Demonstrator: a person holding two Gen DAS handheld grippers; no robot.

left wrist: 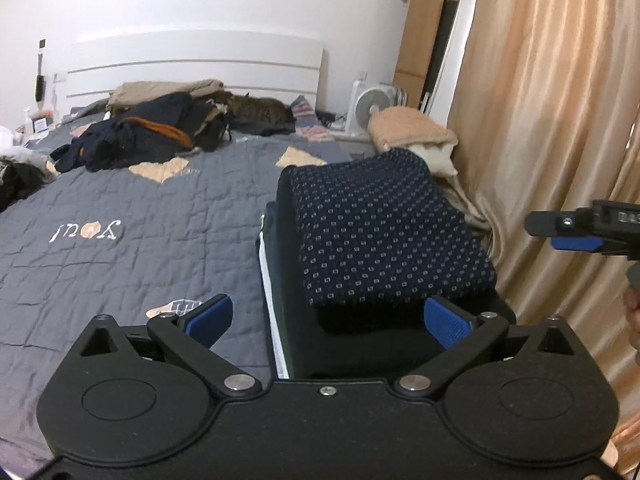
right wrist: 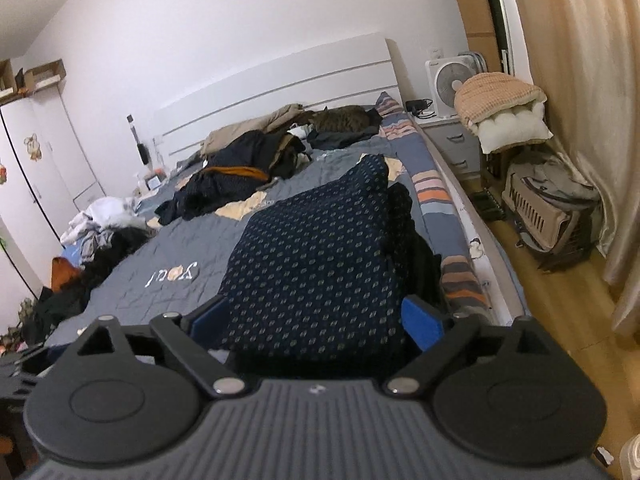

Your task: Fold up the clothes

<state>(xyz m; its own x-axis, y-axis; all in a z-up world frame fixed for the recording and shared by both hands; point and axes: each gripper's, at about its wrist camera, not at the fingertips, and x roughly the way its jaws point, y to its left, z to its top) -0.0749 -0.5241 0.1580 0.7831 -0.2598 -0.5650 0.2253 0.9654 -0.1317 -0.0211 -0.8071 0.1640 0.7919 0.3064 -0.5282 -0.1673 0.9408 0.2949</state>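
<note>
Two hand-held grippers, left hand-held gripper (left wrist: pixel 327 320) and right hand-held gripper (right wrist: pixel 316 320), both spread, above one folded dotted garment (left wrist: pixel 384 232).

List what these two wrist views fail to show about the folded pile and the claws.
- Garments under the dotted navy top: left wrist view, covered by that top; only dark edges and a white strip show.
- Near end of the pile: right wrist view, hidden behind the right claw body.
- Right claw in the left wrist view: cut off by the right edge.
- Left claw: open; whether its pads touch fabric is unclear.
</note>
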